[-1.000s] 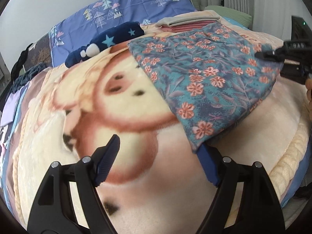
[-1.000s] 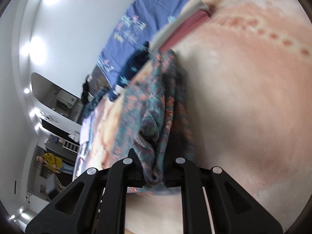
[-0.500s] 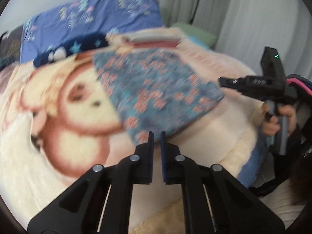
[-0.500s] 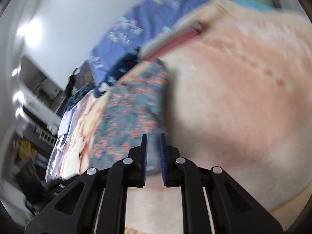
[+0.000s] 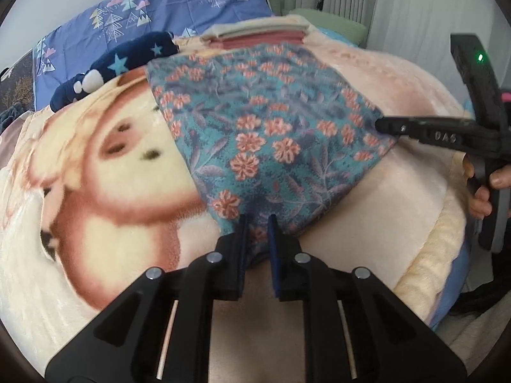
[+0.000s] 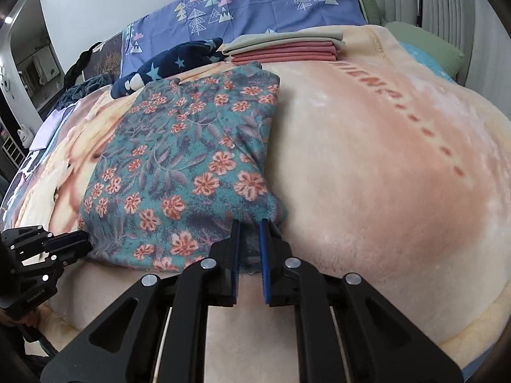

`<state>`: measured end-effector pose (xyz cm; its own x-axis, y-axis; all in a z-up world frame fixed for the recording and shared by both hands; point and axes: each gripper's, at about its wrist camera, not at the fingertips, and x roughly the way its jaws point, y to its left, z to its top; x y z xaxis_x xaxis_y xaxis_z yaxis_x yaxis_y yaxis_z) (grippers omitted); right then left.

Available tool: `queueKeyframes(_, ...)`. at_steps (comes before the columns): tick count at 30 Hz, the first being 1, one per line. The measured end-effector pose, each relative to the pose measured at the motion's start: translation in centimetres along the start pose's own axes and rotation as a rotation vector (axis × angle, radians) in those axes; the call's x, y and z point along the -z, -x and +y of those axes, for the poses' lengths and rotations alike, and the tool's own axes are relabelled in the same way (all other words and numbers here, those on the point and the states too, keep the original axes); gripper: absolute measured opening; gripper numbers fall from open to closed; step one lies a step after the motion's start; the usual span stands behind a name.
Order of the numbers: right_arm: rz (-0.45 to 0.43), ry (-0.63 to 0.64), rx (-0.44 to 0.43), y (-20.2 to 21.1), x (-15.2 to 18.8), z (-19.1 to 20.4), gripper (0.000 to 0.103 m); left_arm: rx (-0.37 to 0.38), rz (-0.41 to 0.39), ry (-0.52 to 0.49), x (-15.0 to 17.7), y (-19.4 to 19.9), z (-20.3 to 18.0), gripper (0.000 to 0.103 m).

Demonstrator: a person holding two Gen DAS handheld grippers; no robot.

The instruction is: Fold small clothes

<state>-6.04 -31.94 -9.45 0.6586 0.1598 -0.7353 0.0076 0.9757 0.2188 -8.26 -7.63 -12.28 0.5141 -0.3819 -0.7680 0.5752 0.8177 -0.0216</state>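
Both grippers, left [image 5: 255,233] and right [image 6: 247,239], clench the near corners of the floral cloth [image 5: 265,121], which lies flat on the blanket [image 5: 399,95] near its front edge, likely to fold it.

Both tools matte black plastic w/ blue pads inside fingers. Left tool [image 5: 257,236]: silver screws at finger pivots. Right tool [image 6: 249,239]: same build; seen from the left wrist cam, raised lettering, green LED, pink detail. Bare-skinned right hand [image 5: 479,188] on handle.
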Motion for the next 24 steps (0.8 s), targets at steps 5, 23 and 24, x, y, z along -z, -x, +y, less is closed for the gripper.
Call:
queueKeyframes(5, -0.089, -0.001, 0.039, 1.1, -1.5, 0.8, 0.010, -0.014, -0.147, 0.032, -2.7, 3.1, 1.2, 0.019)
queueKeyframes(23, 0.014, 0.065, -0.172, -7.4, -12.7, -0.7, 0.058, 0.032, -0.016, 0.222, -9.2, -6.1, 9.3, 0.069)
queueKeyframes(24, 0.039, 0.060, -0.214, -8.7, -13.7, -0.9, 0.060, 0.043, -0.009, 0.241, -9.6, -6.7, 9.9, 0.070)
